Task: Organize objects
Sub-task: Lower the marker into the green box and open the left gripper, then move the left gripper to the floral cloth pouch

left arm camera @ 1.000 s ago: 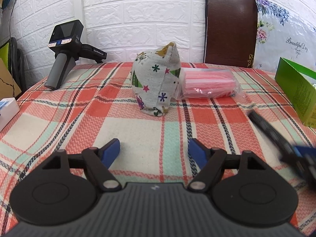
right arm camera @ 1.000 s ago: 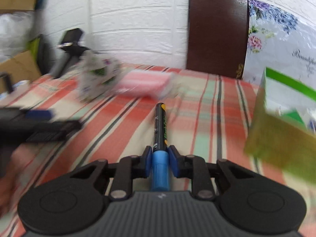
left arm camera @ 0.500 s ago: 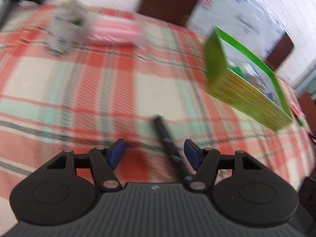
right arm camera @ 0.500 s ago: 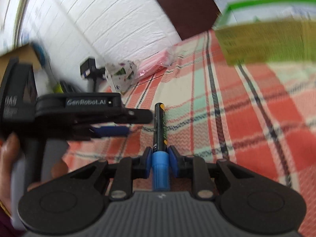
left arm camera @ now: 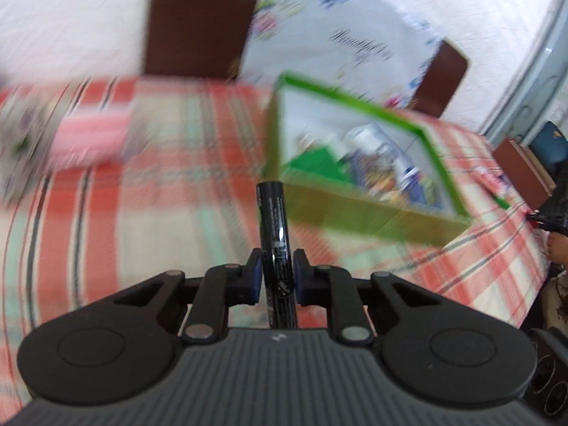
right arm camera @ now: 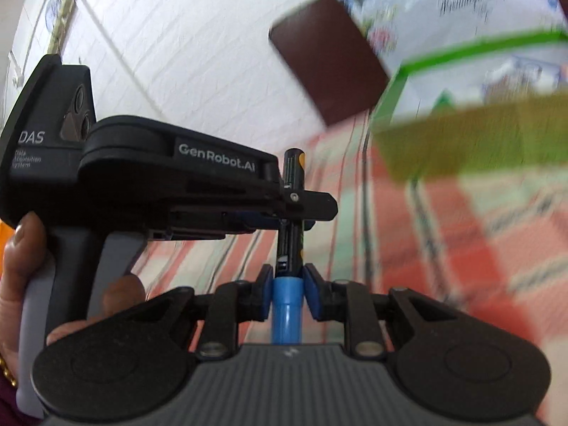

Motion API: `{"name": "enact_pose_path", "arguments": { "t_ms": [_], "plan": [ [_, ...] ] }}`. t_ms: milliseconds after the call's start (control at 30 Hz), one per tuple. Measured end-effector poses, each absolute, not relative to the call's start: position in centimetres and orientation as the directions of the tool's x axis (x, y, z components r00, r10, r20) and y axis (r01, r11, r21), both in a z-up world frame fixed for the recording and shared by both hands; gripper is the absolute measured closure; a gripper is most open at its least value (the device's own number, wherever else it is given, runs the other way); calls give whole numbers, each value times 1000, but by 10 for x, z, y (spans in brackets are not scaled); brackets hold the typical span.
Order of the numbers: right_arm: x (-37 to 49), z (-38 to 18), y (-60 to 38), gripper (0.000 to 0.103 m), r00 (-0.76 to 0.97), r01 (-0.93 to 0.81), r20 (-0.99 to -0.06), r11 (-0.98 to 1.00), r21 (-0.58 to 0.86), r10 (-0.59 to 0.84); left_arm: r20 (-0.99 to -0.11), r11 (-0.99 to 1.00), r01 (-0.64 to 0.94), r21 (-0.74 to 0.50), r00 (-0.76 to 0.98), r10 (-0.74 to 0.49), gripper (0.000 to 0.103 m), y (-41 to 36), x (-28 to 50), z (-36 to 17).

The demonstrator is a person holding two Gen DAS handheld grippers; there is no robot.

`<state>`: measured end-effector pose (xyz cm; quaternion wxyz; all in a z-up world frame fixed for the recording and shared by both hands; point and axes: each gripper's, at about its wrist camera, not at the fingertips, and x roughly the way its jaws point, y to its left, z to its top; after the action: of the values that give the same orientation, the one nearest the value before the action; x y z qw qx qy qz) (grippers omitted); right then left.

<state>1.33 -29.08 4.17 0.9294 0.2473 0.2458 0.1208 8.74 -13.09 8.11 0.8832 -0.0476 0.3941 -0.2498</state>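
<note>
A black marker (left arm camera: 272, 220) with a blue cap (right arm camera: 286, 305) is held by both grippers above the plaid table. In the left wrist view my left gripper (left arm camera: 277, 278) is shut on the black barrel, which points at the near corner of the green box (left arm camera: 355, 214). In the right wrist view my right gripper (right arm camera: 289, 284) is shut on the blue cap end. There the left gripper (right arm camera: 294, 209) crosses in from the left and clamps the barrel further along, with a person's hand (right arm camera: 21, 266) on its grey handle. The marker's yellow-marked tip (right arm camera: 296, 163) sticks out past it.
The open green box holds several packets and stands at the right on the plaid tablecloth (left arm camera: 159, 213). A pink packet (left arm camera: 88, 138) and a patterned pouch (left arm camera: 17, 131) lie blurred at the far left. A brown chair back (left arm camera: 198, 17) stands behind the table against the white wall.
My left gripper swung right toward the green box, took the marker's black barrel between its fingers and shut on it. My right gripper rolled and kept its grip on the blue cap.
</note>
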Motion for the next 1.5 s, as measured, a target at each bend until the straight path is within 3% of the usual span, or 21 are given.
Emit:
{"name": "enact_pose_path", "arguments": {
  "t_ms": [300, 467, 533, 833, 1100, 1167, 1500],
  "plan": [
    [81, 80, -361, 83, 936, 3, -308, 870, 493, 171, -617, 837, 504, -210, 596, -514, 83, -216, 156, 119],
    [142, 59, -386, 80, 916, 129, -395, 877, 463, 74, -647, 873, 470, -134, 625, -436, 79, -243, 198, 100],
    [155, 48, -390, 71, 890, 202, -456, 885, 419, 12, -666, 900, 429, -82, 648, -370, 79, -244, 206, 90],
    [100, 46, -381, 71, 911, 218, -409, 900, 378, -49, -662, 902, 421, -98, 649, -375, 77, -213, 173, 76],
    [40, 59, -343, 68, 916, 238, -377, 940, 242, -135, -611, 899, 438, -5, 711, -350, 71, -199, 111, 82],
    [31, 57, -334, 65, 907, 234, -399, 947, 222, -131, -605, 907, 422, 12, 725, -330, 67, -190, 98, 80],
    [23, 28, -295, 65, 836, 197, -545, 962, 187, -66, -685, 957, 287, 48, 707, -177, 67, -124, 74, 42]
  ]
}}
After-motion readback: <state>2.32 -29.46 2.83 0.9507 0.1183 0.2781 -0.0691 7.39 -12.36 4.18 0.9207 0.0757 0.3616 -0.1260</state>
